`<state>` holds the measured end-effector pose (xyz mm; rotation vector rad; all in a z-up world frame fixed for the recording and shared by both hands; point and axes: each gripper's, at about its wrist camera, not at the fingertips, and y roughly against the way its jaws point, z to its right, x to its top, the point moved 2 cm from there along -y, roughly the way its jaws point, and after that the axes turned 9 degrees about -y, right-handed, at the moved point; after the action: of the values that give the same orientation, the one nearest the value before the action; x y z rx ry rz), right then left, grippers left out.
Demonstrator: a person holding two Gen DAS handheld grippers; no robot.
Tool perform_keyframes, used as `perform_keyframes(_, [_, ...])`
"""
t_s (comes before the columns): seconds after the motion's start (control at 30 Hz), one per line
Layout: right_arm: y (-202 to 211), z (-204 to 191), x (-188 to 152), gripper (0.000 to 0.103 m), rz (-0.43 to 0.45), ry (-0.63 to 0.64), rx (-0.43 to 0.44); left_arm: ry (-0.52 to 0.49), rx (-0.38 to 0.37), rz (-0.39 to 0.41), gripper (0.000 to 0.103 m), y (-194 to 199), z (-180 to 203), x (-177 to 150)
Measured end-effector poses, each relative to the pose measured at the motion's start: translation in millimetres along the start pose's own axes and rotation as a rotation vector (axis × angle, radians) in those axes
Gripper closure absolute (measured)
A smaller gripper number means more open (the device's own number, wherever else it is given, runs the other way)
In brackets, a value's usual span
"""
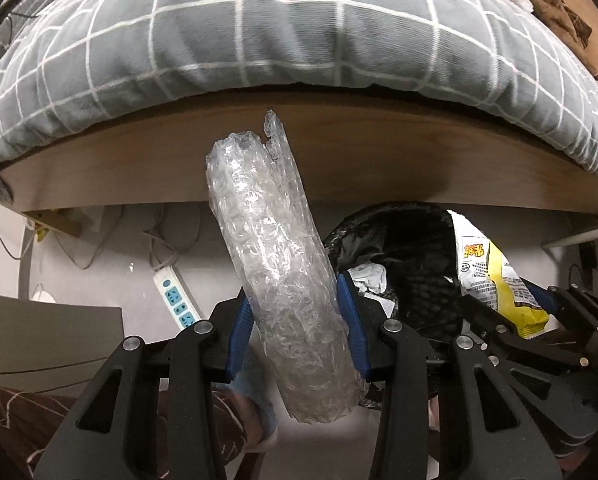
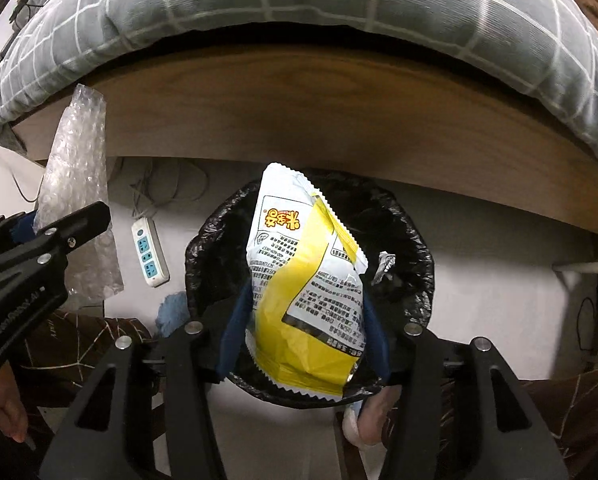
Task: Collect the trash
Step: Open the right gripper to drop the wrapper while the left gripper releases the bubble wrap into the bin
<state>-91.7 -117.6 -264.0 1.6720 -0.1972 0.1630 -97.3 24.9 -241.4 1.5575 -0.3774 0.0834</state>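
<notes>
right wrist view: right claw (image 2: 305, 332) pinches a wrapper (image 2: 303, 280) at its lower half, directly above the lined bin (image 2: 411, 248); left claw (image 1: 297, 332) clamps a bubble-wrap roll (image 1: 275, 264) low on its length beside the bin. both look light, soft, crushable and slick, so gentle mid-body grips should suffice.

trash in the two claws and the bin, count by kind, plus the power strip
bubble wrap roll: 1
yellow and white snack bag: 1
bin with black liner: 1
white power strip: 1
total: 4
</notes>
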Motion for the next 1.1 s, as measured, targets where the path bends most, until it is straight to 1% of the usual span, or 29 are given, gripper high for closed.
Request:
perform_keyframes(0.13, [-1,-4,-2,0.040,0.004,0.015,-0.009,0.011,0.001,0.002,0.063,3,-1,0])
perform_keyframes(0.2, [-3,-1,-3,0.032,0.008,0.017,-0.013,0.016,-0.002,-0.006,0.063,3,-2,1])
perform_keyframes(0.23, [-4,0,-4,0.031,0.010,0.019,-0.014,0.015,-0.003,-0.006,0.063,3,-1,1])
perform_keyframes(0.3, [-2,0,-3,0.024,0.019,0.019,-0.018,0.009,0.000,-0.002,0.063,2,-1,1])
perform_keyframes(0.47, [3,7,-2,0.011,0.046,0.018,-0.043,0.000,-0.003,0.001,0.063,4,3,5])
perform_keyframes(0.53, [7,12,-1,0.010,0.063,0.012,-0.049,-0.013,0.003,0.001,0.063,4,8,6])
perform_keyframes(0.6, [13,21,-2,0.008,0.081,0.000,-0.062,-0.014,-0.007,-0.003,0.063,2,13,8])
perform_keyframes(0.7, [18,35,-1,0.008,0.090,-0.019,-0.081,-0.034,-0.018,-0.006,0.063,0,27,12])
perform_keyframes(0.87, [32,74,2,0.008,0.119,-0.087,-0.111,-0.069,-0.051,-0.010,0.063,-7,52,15])
perform_keyframes(1.1, [49,119,-2,0.008,0.151,-0.156,-0.131,-0.126,-0.084,-0.028,0.063,-14,91,22])
